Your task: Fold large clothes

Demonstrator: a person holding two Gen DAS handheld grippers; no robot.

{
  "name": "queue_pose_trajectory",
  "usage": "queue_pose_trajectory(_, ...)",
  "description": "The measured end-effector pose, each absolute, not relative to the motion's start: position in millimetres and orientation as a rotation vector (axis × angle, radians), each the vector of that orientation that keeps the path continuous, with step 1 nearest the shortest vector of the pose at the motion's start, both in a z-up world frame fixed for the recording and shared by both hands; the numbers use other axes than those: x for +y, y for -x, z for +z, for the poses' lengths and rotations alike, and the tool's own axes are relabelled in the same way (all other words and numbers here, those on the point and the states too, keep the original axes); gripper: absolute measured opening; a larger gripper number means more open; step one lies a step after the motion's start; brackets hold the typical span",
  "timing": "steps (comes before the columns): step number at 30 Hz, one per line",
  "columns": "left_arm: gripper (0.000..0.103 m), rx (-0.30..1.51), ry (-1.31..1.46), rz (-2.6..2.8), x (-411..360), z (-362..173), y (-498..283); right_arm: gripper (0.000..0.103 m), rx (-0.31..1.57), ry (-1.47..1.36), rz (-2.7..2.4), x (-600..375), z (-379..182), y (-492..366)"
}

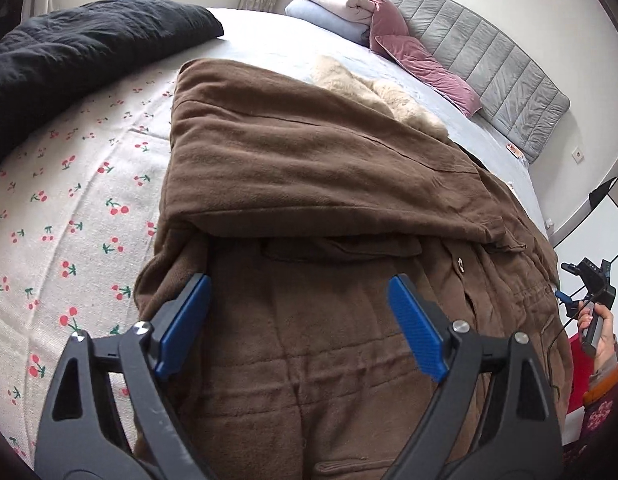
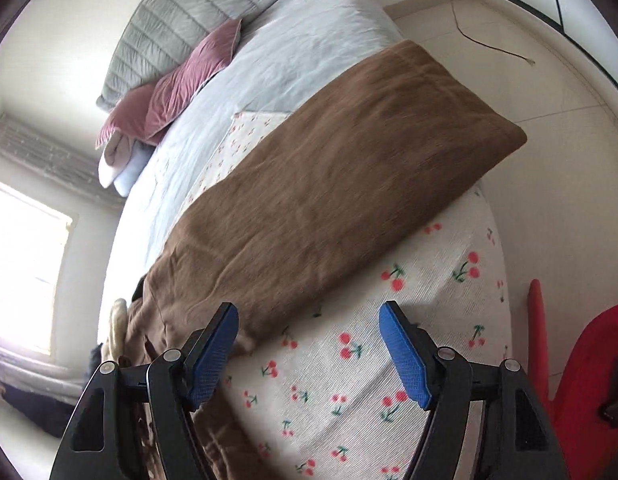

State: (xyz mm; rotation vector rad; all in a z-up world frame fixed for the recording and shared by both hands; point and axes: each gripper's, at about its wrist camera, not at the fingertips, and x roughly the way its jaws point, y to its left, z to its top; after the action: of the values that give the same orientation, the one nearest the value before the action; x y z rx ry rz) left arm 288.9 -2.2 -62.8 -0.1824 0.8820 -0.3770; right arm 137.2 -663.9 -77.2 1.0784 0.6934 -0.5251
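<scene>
Brown padded fabric coat (image 1: pixel 309 168) lies part-folded on the bed (image 1: pixel 69 208). We judge further folds remain. Left tongs (image 1: pixel 299 330) and right tongs (image 2: pixel 309 354) are spread, empty.

Soft daylight floods in from a blown-out window (image 2: pixel 27 264) at the left, shadows stay faint, edges bow with dark fisheye vignetting, and the right wrist view is slightly motion-blurred.

Brown coat (image 1: pixel 309 168), cherry-print bedspread (image 1: pixel 81 208)
</scene>
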Motion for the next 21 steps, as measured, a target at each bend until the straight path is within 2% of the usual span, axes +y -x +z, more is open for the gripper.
queue_pose_trajectory(6,0.09,0.891,0.164,-0.369,-6,-67,-289,0.073,0.519,-1.188,-0.538,-704,-90,-136)
queue_pose_trajectory(8,0.09,0.89,0.167,-0.372,-6,-67,-289,0.068,0.478,-1.213,-0.578,-716,-90,-143)
queue_pose_trajectory(10,0.09,0.892,0.168,-0.375,-6,-68,-290,0.054,0.455,-1.224,-0.626,-727,-88,-147)
queue_pose_trajectory(12,0.09,0.892,0.17,-0.377,-6,-68,-290,0.017,0.449,-1.211,-0.679,-731,-83,-155)
queue_pose_trajectory(13,0.09,0.891,0.172,-0.377,-5,-68,-290,0.014,0.436,-1.197,-0.698,-731,-76,-159)
queue_pose_trajectory(15,0.09,0.892,0.176,-0.382,-5,-67,-290,0.011,0.376,-1.15,-0.692,-725,-57,-165)
queue_pose_trajectory(21,0.09,0.893,0.193,-0.401,-1,-62,-289,0.009,0.328,-0.822,-0.577,-669,43,-208)
